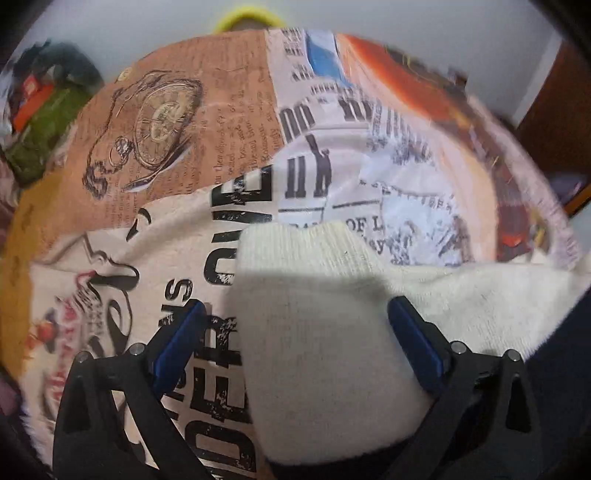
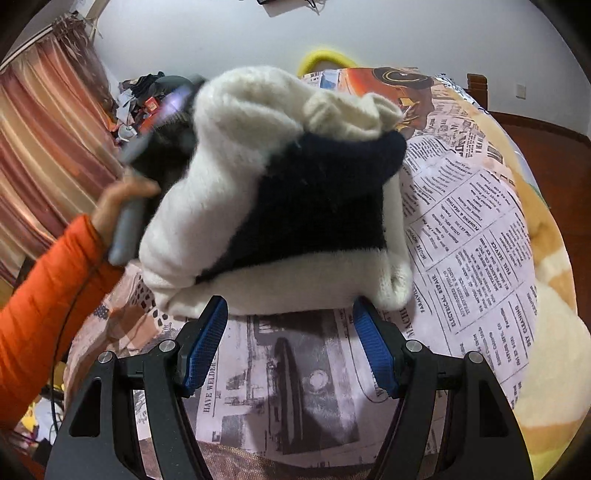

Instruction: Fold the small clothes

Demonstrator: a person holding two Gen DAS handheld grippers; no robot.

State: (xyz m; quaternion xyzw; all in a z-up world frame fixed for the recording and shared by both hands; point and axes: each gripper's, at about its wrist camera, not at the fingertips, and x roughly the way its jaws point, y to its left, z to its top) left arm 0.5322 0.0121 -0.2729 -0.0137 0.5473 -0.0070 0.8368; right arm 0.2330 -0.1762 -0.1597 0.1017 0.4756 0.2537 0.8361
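A fleece blanket (image 2: 472,229) printed with newspaper columns, a pocket watch and bold black lettering covers the bed, its pile soft and slightly rumpled. On it lies a cream and navy knitted sweater (image 2: 295,192), bunched into a thick heap with the dark band across its middle; in the left wrist view the same sweater (image 1: 325,332) fills the space between the fingers. The left gripper (image 1: 295,332) has its jaws spread wide, with the cream knit lying between the blue pads (image 1: 413,343) and reaching one of them. The right gripper (image 2: 291,350) hangs just short of the heap's near edge, jaws spread and holding nothing. In the right wrist view a bare hand (image 2: 122,199) in an orange sleeve (image 2: 48,295) grips the left tool's grey handle behind the heap. Striped reddish curtains (image 2: 48,147) hang on one side, a cluttered pile of things (image 2: 147,99) sits against the pale wall (image 2: 221,33), and a yellow rim (image 2: 325,57) shows beyond the bed.
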